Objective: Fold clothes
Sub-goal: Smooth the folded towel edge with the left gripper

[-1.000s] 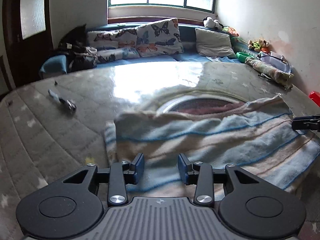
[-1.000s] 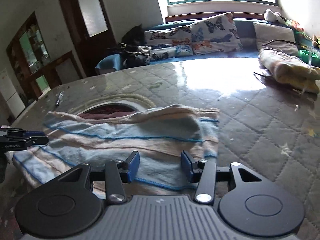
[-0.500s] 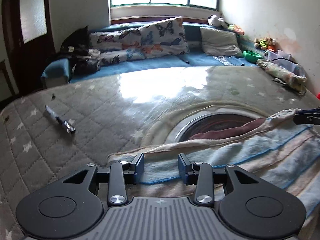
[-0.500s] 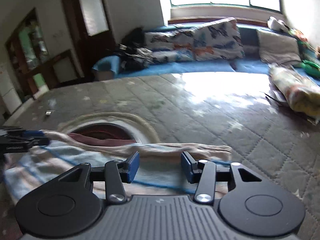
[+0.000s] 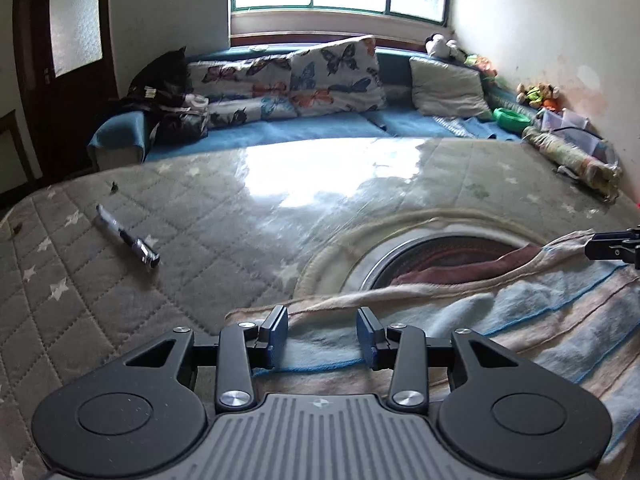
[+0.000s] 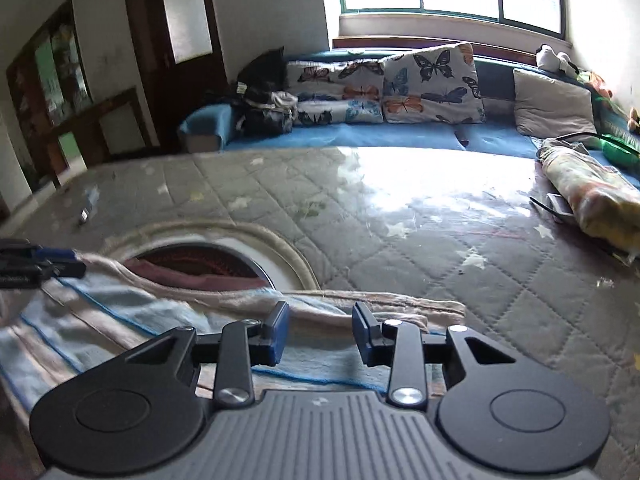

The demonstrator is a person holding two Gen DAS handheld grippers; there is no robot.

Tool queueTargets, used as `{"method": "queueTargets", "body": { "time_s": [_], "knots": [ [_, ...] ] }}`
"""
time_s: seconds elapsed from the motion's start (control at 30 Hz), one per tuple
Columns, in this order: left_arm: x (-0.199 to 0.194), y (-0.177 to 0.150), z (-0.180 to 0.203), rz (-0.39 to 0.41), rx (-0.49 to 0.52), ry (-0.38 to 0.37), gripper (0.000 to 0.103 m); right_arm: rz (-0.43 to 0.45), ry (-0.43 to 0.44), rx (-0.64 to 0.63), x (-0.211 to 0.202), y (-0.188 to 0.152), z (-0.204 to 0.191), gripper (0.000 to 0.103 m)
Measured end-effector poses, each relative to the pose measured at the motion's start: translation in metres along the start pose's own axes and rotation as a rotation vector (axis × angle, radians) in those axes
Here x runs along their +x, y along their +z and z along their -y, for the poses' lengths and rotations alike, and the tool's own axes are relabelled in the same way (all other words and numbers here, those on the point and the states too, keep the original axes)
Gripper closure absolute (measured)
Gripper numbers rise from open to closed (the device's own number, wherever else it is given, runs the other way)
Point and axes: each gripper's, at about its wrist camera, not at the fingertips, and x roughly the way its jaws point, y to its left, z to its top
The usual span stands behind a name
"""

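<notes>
While the striped towel point(image 5: 500, 320) lies flat, both hand-held grippers, left point(image 5: 322, 336) and right point(image 6: 318, 334), gape empty.

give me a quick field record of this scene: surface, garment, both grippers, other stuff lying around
surface: quilted grey cover with a round opening
garment: striped blue and beige cloth, lying partly over the opening
left gripper: open, over the cloth's left end
right gripper: open, over the cloth's right end
other items: pen-like object; rolled floral bundle; butterfly pillows on the blue bench behind
</notes>
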Motion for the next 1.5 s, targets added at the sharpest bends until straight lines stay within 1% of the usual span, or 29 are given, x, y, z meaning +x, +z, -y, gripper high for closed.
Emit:
{"method": "queueTargets", "body": {
  "time_s": [0.17,0.27,0.4,0.53,0.6,0.7,0.83,0.93,1.0,1.1,1.17,1.27,1.4,1.5],
  "knots": [
    [-0.002,-0.001,0.002,0.003,0.013,0.007,0.062,-0.024,-0.013,0.020,0.006,0.000,0.006,0.069],
    [-0.011,-0.001,0.002,0.018,0.011,0.010,0.061,-0.011,-0.012,0.028,-0.008,-0.001,0.011,0.069],
    [-0.030,-0.006,0.005,0.044,0.006,0.002,0.059,-0.013,0.011,0.053,-0.033,-0.009,0.021,0.069],
    [-0.044,-0.022,0.012,0.040,0.012,-0.018,0.059,-0.022,0.033,0.045,-0.047,-0.027,0.016,0.069],
    [-0.050,-0.031,0.017,0.033,0.019,-0.025,0.059,-0.028,0.028,0.033,-0.049,-0.035,0.014,0.069],
    [-0.055,-0.042,0.020,0.020,0.026,-0.019,0.059,-0.023,0.026,0.059,-0.049,-0.045,0.019,0.070],
    [-0.063,-0.050,0.018,0.022,0.015,-0.013,0.059,-0.001,0.002,0.073,-0.061,-0.047,0.021,0.070],
    [-0.070,-0.056,0.017,0.023,0.007,-0.008,0.059,0.015,0.007,0.051,-0.071,-0.049,0.017,0.069],
    [-0.074,-0.059,0.016,0.023,0.002,-0.005,0.059,0.009,0.018,0.039,-0.070,-0.050,0.015,0.069],
    [-0.078,-0.064,0.017,0.022,-0.002,0.004,0.059,-0.016,0.014,0.059,-0.061,-0.053,0.019,0.070],
    [-0.084,-0.065,0.016,0.028,-0.012,0.007,0.059,-0.009,0.011,0.072,-0.064,-0.054,0.021,0.069],
    [-0.093,-0.069,0.016,0.036,-0.020,0.009,0.059,0.006,0.007,0.057,-0.077,-0.055,0.016,0.069],
    [-0.102,-0.076,0.018,0.041,-0.021,0.009,0.059,0.004,0.041,0.017,-0.102,-0.066,0.004,0.069],
    [-0.106,-0.083,0.020,0.040,-0.012,0.017,0.059,-0.007,0.050,-0.001,-0.112,-0.077,-0.005,0.069]
  ]
}}
